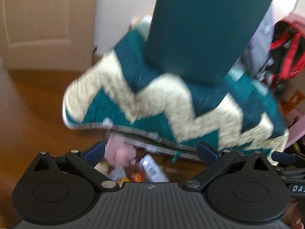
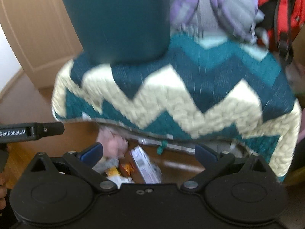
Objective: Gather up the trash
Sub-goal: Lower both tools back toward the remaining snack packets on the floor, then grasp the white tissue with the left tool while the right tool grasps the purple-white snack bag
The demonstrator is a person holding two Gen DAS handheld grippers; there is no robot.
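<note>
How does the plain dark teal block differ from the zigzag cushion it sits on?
The plain block is one smooth dark teal colour; the cushion carries cream zigzags on teal. The block looks flat-faced and hard-edged, the cushion quilted and rounded. The block stands on top at the back; the cushion lies beneath, overhanging the litter on the floor. Both are teal.

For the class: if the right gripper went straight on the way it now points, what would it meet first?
Probably the trash pile on the floor, between the right gripper's open fingers; the zigzag cushion sits just above that line. Blur leaves depth uncertain.
</note>
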